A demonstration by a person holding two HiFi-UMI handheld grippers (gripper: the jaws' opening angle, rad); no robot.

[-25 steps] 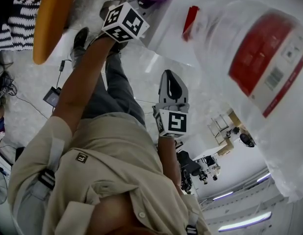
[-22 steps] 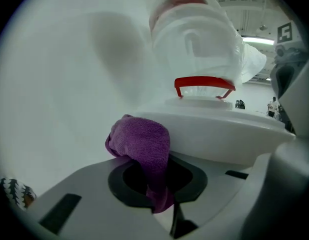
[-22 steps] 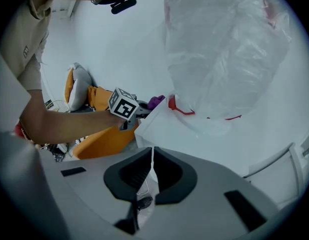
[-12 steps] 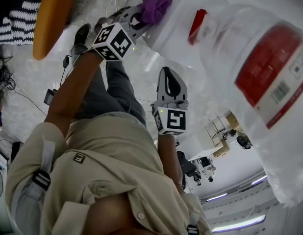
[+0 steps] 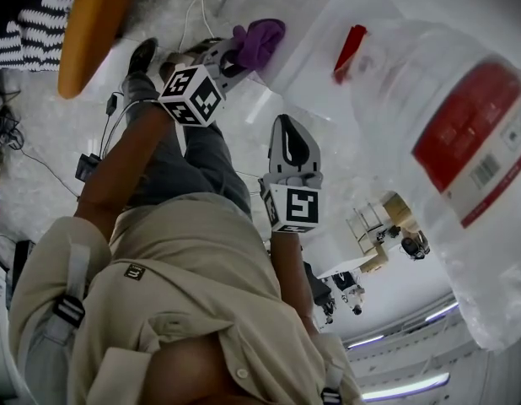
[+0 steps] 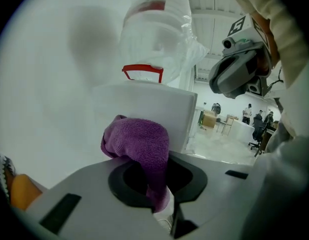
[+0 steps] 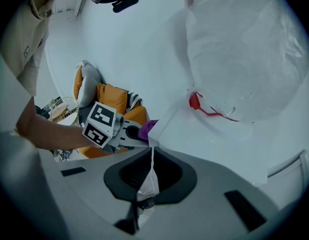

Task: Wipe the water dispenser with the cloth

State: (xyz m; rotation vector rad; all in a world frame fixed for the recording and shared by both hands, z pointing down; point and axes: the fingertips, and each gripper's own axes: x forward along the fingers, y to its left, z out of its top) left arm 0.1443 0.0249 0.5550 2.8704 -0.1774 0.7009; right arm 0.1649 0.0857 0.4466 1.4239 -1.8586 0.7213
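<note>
Purple cloth [image 6: 139,146], a bunched piece of towelling, is pinched in the left gripper [image 5: 231,56]. Its 2 jaws are closed on the lower part of the cloth, and the rest bulges out past the tips. In the left gripper view the bulge lies against the flat white wall of the water dispenser [image 6: 144,109], close to one of its vertical corner edges, and seems to touch it. In the head view the cloth sits at the edge of the white cabinet, below and to one side of a small red plastic piece [image 5: 349,42] near the neck of the bottle.

On the dispenser sits a large clear water bottle [image 5: 450,150] wrapped in crinkled plastic film, with a red and white label.

The right gripper [image 5: 290,137] is held in the air well apart from the cloth, near the middle of the head view, pointing toward the dispenser. Its own view shows the 2 jaws brought together, with nothing gripped between them.

Both forearms reach out from a beige shirt [image 5: 185,285] with grey shoulder straps. An orange cushion [image 5: 92,24] lies at the upper left of the head view, beside a black and white patterned fabric [image 5: 29,15].
</note>
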